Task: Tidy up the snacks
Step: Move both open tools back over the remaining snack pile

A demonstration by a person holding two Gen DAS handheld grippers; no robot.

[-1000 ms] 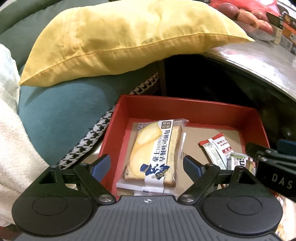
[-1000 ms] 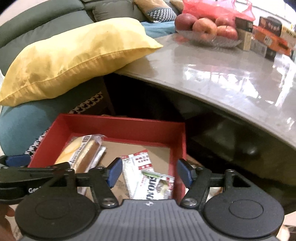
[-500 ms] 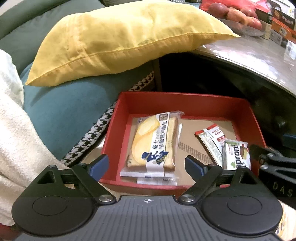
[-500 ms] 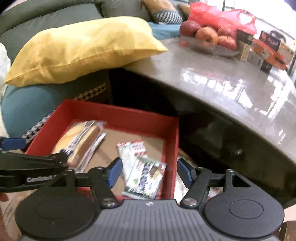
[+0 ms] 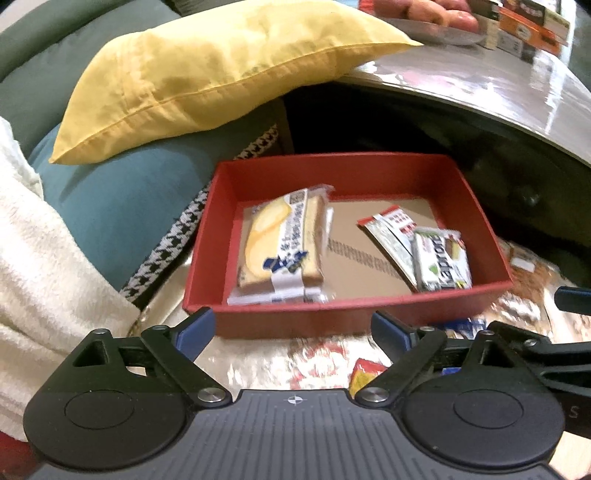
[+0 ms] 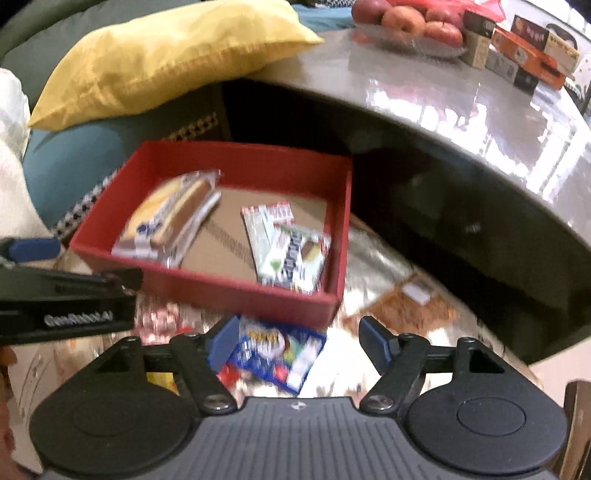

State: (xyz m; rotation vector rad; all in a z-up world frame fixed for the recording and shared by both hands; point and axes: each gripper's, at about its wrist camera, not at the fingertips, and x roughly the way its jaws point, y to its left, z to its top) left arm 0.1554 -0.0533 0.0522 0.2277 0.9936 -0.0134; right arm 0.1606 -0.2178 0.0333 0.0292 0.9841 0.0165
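we see the red box (image 5: 343, 325) on the shiny patterned mat (image 5: 258, 365), holding a bread packet (image 5: 280, 243) at its left and, at its right, a green-and-white bar (image 5: 441, 260) lying partly over a red-and-white sachet (image 5: 388, 229), while a blue snack packet (image 6: 273, 350) lies on the mat just near of the box. our left gripper (image 5: 291, 328) and right gripper (image 6: 299, 341) both hang released with nothing between the pads, their jaws having just been opening. beyond the box sit a yellow pillow (image 5: 221, 62) on a teal cushion (image 5: 110, 199), and a glossy table (image 6: 424, 96) with a dish of apples (image 6: 406, 22).
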